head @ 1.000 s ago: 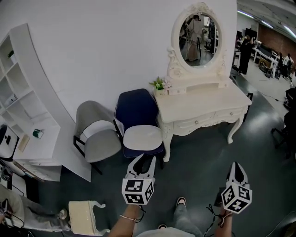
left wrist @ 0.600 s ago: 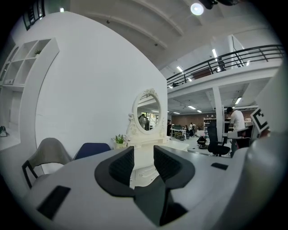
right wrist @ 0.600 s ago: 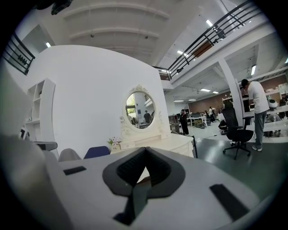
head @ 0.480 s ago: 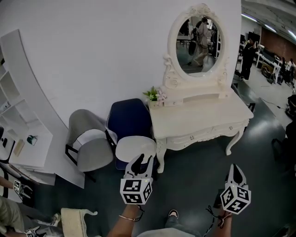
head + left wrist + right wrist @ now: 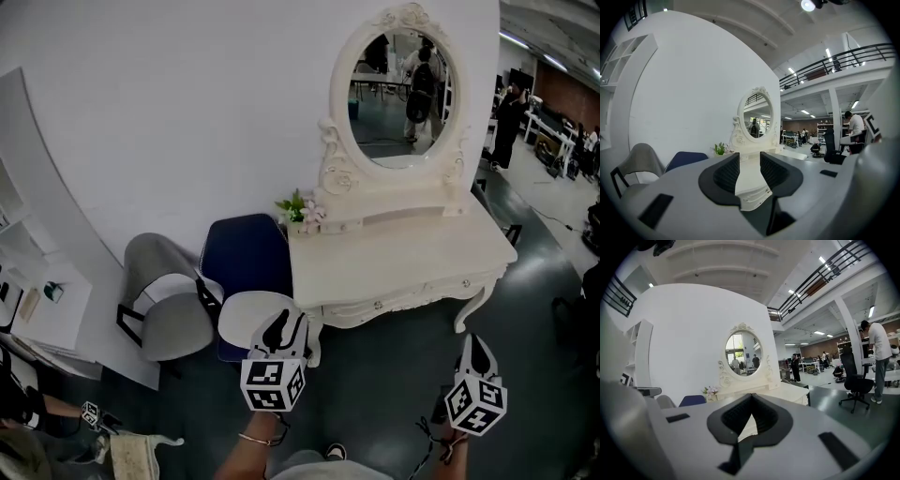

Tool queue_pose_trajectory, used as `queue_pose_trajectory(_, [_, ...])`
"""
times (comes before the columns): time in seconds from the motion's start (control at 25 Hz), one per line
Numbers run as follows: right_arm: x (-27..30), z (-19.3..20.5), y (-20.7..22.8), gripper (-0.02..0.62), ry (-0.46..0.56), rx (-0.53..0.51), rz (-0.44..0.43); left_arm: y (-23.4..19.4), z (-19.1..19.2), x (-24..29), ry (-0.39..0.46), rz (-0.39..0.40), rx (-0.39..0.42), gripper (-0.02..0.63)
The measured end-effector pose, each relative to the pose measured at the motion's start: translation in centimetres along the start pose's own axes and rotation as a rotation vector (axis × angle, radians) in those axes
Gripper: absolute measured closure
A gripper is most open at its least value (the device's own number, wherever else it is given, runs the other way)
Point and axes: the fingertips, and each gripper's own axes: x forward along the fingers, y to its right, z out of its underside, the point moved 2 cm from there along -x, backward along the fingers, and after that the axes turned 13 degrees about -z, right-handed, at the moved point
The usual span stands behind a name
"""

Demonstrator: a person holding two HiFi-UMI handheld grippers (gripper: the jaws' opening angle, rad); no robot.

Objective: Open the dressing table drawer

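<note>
White wall behind dressing table (image 5: 403, 253), oval mirror (image 5: 398, 84) mounted above. Drawer (image 5: 441, 290) seen shut in table front, well apart from both grippers. Left gripper (image 5: 287, 323) held low before table, jaws parted, nothing between. Right gripper (image 5: 473, 339) held at right, jaw tips pressed together, nothing gripped. Blue chair (image 5: 244, 258) and grey chair (image 5: 155, 281) placed left of table.

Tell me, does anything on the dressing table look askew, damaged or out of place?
Nothing stands out. The dressing table stands level with its drawers shut, the flowers sit upright at its back left corner, and the mirror looks whole.
</note>
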Motion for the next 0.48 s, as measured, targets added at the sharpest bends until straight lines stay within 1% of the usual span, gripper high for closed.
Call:
queue_pose_trajectory(0.12, [1.8,0.1,1.1,0.588,-0.008,0.008,-0.002,0.6,0.2,1.9,-0.009,-0.002,-0.004,0.459])
queue_pose_trajectory(0.32, [4.2,0.8,1.7,0.588,-0.044,0.017,-0.006,0.7,0.8,4.2,-0.039,-0.005,0.0,0.459])
queue_pose_trajectory(0.48, [6.4,0.9,2.6,0.588,-0.056,0.017,-0.003,1.1,1.1,6.8,-0.054,0.005,0.005,0.459])
